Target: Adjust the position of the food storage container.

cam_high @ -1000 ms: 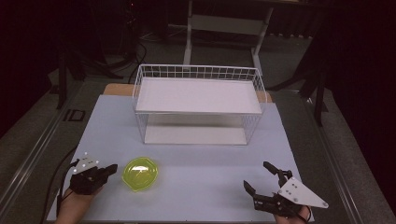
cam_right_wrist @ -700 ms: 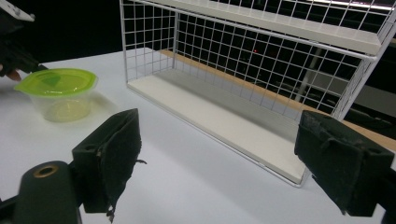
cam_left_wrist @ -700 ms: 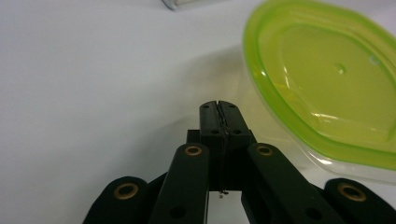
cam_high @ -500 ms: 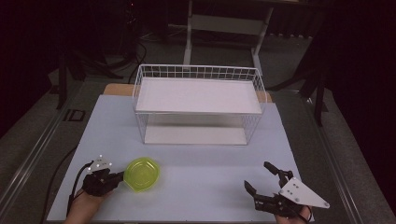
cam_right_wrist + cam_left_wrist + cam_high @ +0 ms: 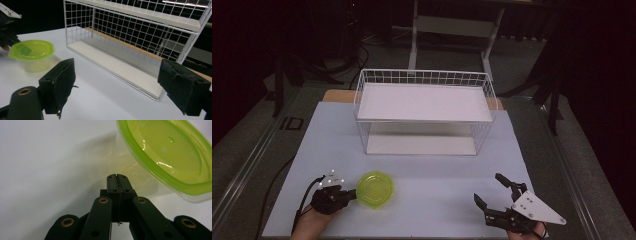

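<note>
A clear tub with a lime-green lid [image 5: 375, 189] stands on the white table near the front left; it also appears in the left gripper view [image 5: 170, 152] and in the right gripper view [image 5: 32, 53]. My left gripper [image 5: 352, 195] is shut, and its tips [image 5: 117, 177] rest against the tub's clear side wall, below the lid's rim, with nothing between them. My right gripper [image 5: 489, 189] sits at the front right, wide open and empty [image 5: 118, 67], far from the tub.
A white wire rack [image 5: 424, 75] with an upper shelf and a lower shelf [image 5: 117, 63] stands across the middle of the table. The table's front edge [image 5: 412, 236] is close behind both hands. Dark floor and stands surround the table.
My left gripper has slid right, up against the tub, and the tub has shifted slightly to the right. The right gripper has stayed put.
</note>
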{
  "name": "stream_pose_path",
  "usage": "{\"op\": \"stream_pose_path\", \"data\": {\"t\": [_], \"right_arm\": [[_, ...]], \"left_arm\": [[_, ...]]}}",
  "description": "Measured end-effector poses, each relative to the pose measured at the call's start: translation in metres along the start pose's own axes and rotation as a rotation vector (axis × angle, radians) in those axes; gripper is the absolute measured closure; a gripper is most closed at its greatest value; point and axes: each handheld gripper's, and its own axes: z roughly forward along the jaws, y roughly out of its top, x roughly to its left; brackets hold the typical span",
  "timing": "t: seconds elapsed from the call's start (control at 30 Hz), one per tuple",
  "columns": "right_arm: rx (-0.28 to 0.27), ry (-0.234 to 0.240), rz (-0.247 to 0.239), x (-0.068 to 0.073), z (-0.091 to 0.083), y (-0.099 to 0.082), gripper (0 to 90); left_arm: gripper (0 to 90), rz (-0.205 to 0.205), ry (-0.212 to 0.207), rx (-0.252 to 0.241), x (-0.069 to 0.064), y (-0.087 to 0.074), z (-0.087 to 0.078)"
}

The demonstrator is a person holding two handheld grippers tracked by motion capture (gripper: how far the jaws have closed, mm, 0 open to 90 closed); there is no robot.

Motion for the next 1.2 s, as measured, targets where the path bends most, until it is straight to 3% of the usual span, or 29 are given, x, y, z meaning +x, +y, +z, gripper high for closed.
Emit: {"op": "stream_pose_path", "data": {"t": [0.33, 0.37, 0.53, 0.67, 0.87, 1.03, 1.2], "right_arm": [[-0.001, -0.001, -0.002, 0.001, -0.001, 0.001, 14.5], [0.0, -0.001, -0.001, 0.001, -0.001, 0.001, 14.5], [-0.001, -0.003, 0.002, 0.0, -0.002, 0.0, 14.5], [-0.001, -0.003, 0.001, -0.001, -0.002, 0.0, 14.5], [-0.001, -0.002, 0.002, -0.001, -0.002, 0.0, 14.5], [-0.002, -0.003, -0.002, 0.0, -0.002, 0.001, 14.5], [-0.003, -0.005, 0.002, -0.001, -0.003, 0.0, 14.5]], "left_arm": [[90.0, 0.042, -0.063, 0.027, -0.024, 0.009, 0.019], [90.0, 0.058, -0.083, 0.031, -0.032, 0.013, 0.026], [90.0, 0.063, -0.134, 0.037, -0.047, 0.019, 0.037], [90.0, 0.073, -0.121, 0.045, -0.053, 0.019, 0.036], [90.0, 0.035, -0.104, 0.025, -0.044, 0.02, 0.03], [90.0, 0.072, -0.124, 0.053, -0.056, 0.022, 0.04], [90.0, 0.077, -0.155, 0.057, -0.07, 0.03, 0.052]]}}
